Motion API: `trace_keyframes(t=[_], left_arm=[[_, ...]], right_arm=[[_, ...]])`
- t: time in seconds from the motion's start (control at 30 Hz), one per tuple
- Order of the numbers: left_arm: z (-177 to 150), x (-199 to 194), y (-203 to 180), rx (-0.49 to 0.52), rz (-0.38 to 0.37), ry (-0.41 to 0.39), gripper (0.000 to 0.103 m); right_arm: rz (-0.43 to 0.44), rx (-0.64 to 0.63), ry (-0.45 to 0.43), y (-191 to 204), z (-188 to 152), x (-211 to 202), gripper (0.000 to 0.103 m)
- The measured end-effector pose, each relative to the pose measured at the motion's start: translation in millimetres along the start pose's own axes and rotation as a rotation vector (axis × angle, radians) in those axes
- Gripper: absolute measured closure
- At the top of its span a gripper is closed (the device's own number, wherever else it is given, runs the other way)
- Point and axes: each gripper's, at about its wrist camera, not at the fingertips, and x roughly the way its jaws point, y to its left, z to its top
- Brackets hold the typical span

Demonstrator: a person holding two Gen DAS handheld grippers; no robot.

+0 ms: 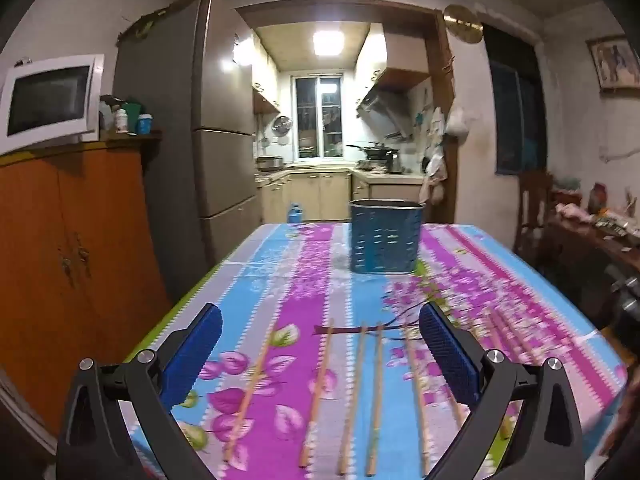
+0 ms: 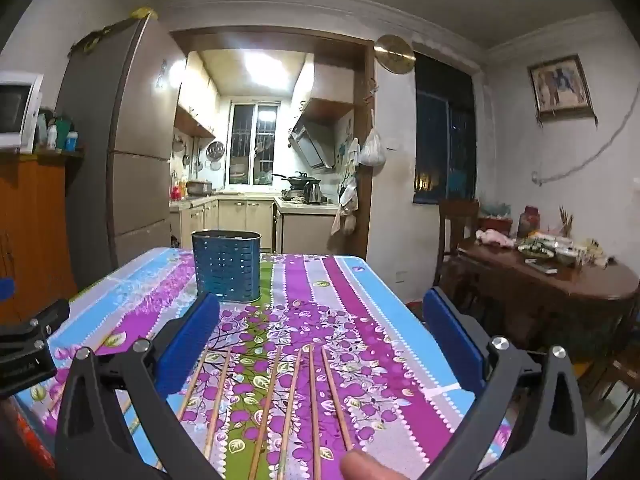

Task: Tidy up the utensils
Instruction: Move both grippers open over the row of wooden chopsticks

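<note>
Several wooden chopsticks (image 1: 318,392) lie side by side on the flowered tablecloth, pointing away from me; they also show in the right wrist view (image 2: 290,404). A blue perforated utensil holder (image 1: 385,237) stands upright and looks empty at the far end of the table, also seen in the right wrist view (image 2: 227,266). My left gripper (image 1: 320,344) is open and empty, held above the chopsticks. My right gripper (image 2: 320,328) is open and empty above its group of chopsticks. A fingertip (image 2: 366,466) shows at the bottom edge.
The table (image 1: 280,276) is covered in a pink, blue and purple cloth. An orange cabinet (image 1: 60,248) with a microwave stands left, a fridge (image 1: 192,132) behind it. A dark round side table (image 2: 560,280) with clutter and a chair stand right. The left gripper's body (image 2: 28,344) shows at the right view's left edge.
</note>
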Motion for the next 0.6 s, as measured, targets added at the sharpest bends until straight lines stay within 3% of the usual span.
trace_keyframes(t=[0.23, 0.37, 0.6], left_arm=[[-24, -13, 47, -0.07, 0.082, -0.003, 0.004], [-39, -25, 85, -0.111, 0.208, 0.01, 0.004], [-66, -31, 97, -0.227, 0.148, 0.156, 0.004]], right_arm=[[0.048, 0.029, 0.108, -18, -10, 0, 0.005], [0.07, 0.111, 0.144, -38, -22, -3, 0.005], [0.152, 0.18, 0.174, -54, -40, -8, 0.005]])
